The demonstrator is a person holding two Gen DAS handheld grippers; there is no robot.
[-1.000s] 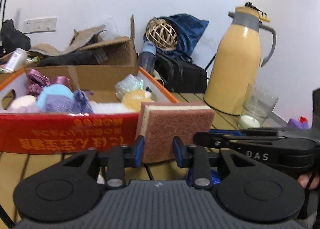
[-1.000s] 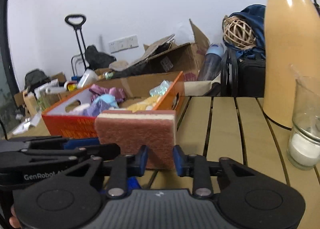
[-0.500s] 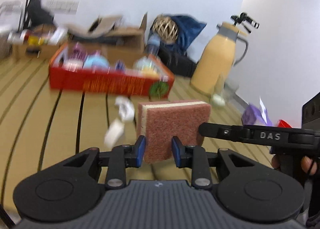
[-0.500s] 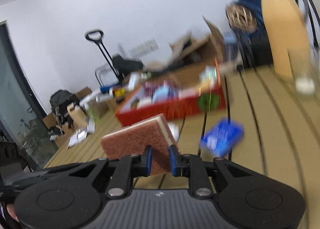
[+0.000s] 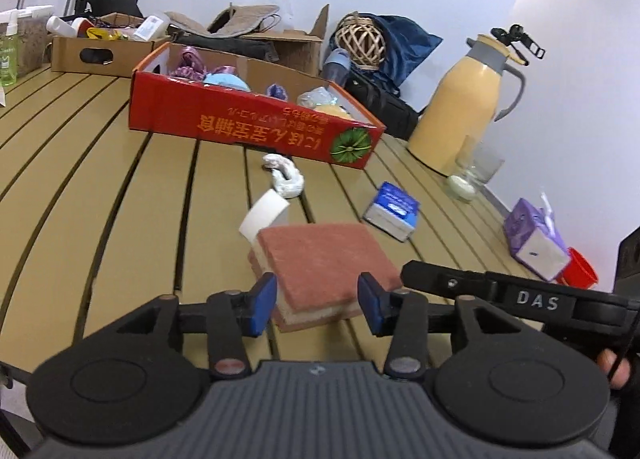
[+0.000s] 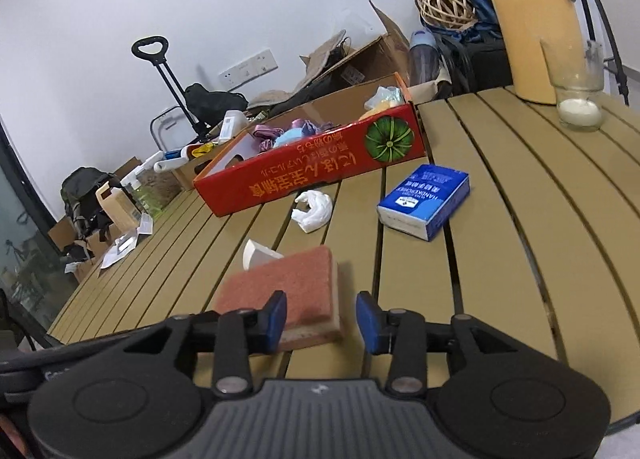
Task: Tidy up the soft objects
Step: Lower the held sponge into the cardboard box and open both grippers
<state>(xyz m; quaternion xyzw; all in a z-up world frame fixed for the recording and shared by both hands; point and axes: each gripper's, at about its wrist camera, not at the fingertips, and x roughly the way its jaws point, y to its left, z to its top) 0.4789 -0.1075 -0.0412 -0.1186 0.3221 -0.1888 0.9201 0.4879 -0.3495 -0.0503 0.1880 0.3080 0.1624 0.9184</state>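
A pink-and-cream sponge (image 5: 324, 259) (image 6: 288, 279) lies flat on the slatted wooden table. My left gripper (image 5: 316, 301) straddles its near edge, jaws opening, and the blue pads (image 5: 260, 307) stand clear of its sides. My right gripper (image 6: 322, 321) is also opening, with the sponge's near right corner between its fingers and no pad pressing on it. The right gripper's black arm (image 5: 520, 299) shows at the right of the left wrist view. Farther back stands a red cardboard box (image 5: 256, 127) (image 6: 320, 175) holding several soft items.
On the table lie a crumpled white wad (image 5: 286, 179) (image 6: 314, 209), a white roll (image 5: 264, 215), a blue handkerchief pack (image 5: 392, 211) (image 6: 424, 201) and a purple tissue pack (image 5: 534, 243). A yellow thermos (image 5: 460, 107) and a glass (image 6: 578, 99) stand at the back right.
Both grippers drew back from the red box carrying the sponge upright between them. Now the sponge lies flat on the table and both pairs of jaws have spread off it.
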